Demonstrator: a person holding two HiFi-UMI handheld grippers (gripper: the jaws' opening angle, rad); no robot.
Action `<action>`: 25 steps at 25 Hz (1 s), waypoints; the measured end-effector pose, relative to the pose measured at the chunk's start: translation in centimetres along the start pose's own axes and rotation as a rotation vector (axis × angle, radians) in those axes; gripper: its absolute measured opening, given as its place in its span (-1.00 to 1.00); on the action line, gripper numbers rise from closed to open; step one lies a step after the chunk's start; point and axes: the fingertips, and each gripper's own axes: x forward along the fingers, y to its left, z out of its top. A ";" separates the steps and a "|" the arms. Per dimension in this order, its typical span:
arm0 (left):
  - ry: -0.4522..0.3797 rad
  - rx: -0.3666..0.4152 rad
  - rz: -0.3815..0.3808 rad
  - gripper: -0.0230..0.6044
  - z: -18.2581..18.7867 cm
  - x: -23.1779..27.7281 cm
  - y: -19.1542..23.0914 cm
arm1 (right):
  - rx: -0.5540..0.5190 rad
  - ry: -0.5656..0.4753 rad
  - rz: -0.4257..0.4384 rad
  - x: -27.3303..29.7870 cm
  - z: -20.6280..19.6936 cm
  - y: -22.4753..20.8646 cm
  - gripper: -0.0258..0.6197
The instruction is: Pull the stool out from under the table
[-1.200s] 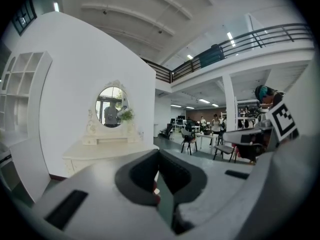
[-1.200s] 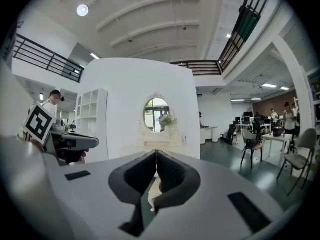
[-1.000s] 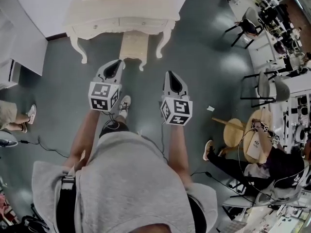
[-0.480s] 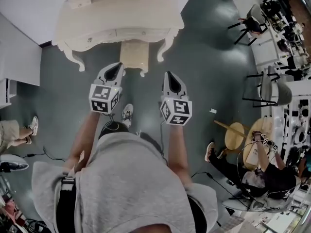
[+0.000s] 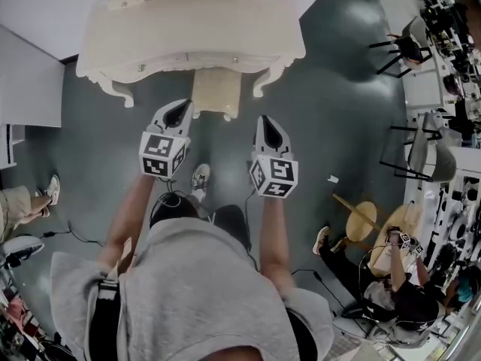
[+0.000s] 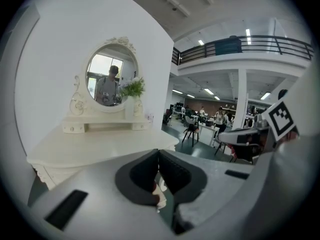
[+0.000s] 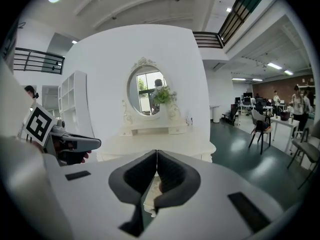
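Both pairs of jaws are pressed together with nothing between them. The left gripper [image 5: 179,108] and the right gripper [image 5: 265,121] hang above the floor [image 5: 338,104], near the stool [image 5: 216,89], one on each side. The stool sits partly tucked under the cream table [image 5: 143,47], which carries an oval mirror [image 6: 111,79].

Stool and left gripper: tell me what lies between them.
In the head view, only a strip of bare grey floor shows between the shut left gripper and the stool.
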 end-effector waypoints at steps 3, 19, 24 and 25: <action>0.017 -0.004 0.010 -0.91 -0.3 2.0 1.5 | 0.003 0.022 0.002 2.4 -0.3 -0.9 -0.88; 0.110 -0.079 0.109 -0.91 -6.9 13.6 5.5 | 0.041 0.127 0.092 15.0 -6.2 -7.5 -0.87; 0.150 -0.100 0.157 -0.91 -7.7 16.3 6.0 | 0.061 0.184 0.131 17.8 -8.3 -9.1 -0.88; 0.159 -0.107 0.163 -0.91 -8.3 16.9 6.1 | 0.065 0.199 0.135 18.5 -9.1 -9.5 -0.87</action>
